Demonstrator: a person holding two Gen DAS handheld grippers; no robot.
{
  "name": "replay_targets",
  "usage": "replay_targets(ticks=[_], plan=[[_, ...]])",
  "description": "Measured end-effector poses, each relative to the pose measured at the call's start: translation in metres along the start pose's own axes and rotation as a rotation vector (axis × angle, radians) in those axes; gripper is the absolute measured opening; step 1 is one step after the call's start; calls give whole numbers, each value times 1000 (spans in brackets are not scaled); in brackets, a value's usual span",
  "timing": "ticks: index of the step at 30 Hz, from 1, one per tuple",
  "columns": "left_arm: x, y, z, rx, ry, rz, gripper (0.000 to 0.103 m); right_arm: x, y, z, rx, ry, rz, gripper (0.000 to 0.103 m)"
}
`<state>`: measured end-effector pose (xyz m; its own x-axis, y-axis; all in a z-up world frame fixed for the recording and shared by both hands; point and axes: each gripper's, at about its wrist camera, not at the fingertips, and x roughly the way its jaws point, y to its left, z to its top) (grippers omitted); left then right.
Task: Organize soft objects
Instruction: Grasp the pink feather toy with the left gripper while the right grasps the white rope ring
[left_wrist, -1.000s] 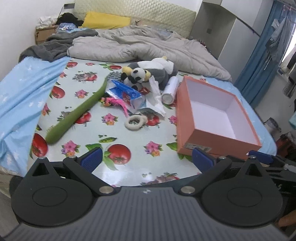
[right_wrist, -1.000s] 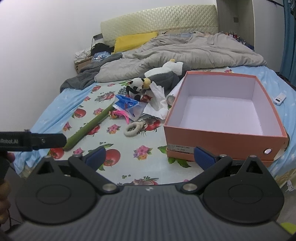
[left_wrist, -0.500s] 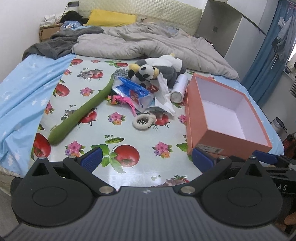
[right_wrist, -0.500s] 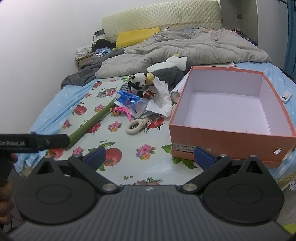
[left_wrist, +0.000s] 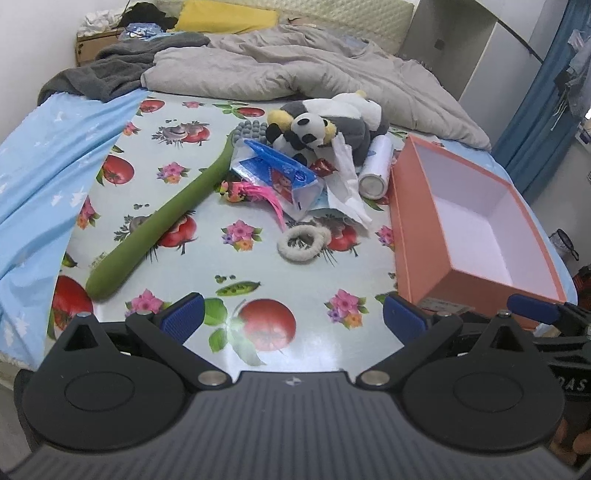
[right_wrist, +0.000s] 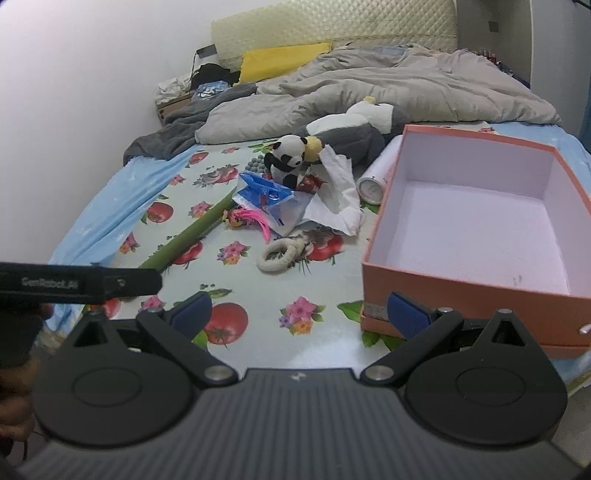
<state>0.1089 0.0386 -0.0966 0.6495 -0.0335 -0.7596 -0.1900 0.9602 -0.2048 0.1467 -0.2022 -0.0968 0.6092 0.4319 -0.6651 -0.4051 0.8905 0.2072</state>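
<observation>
My left tongs (left_wrist: 291, 317) level at near edge of bed, blue pads spread wide, nothing between, pointing over fruit-print cloth (left_wrist: 258, 266). My right tongs (right_wrist: 301, 314) alongside, same height, also wide apart, empty, right pad before near wall of orange box (right_wrist: 476, 291). I see box empty, standing right of pile. Panda plush (left_wrist: 306, 129) leans on grey-white plush (left_wrist: 354, 114) at far side; white fluffy ring (left_wrist: 303, 243) nearest me, pink feather toy (left_wrist: 258, 192) and long green plush (left_wrist: 166, 218) to left. Left device body visible at right view's left edge.
</observation>
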Motion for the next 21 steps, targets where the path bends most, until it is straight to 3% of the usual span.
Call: replay_targets(ticks=[5,8,10,15,21], plan=[[20,13,15,-23,9,1,103,18,9,11,-11,5,2,103],[39,25,24,-53,26,14,103,31,16,16,-35,5,31,90],[52,33,30,-70,31,16,103,42,22,19,-43,20,41,68],[82,53,47,-141,32,-15,96,70,38,24,-89,39,54,60],[124,72,67,-229,59,-58,90,117,41,31,-85,78,55,60]])
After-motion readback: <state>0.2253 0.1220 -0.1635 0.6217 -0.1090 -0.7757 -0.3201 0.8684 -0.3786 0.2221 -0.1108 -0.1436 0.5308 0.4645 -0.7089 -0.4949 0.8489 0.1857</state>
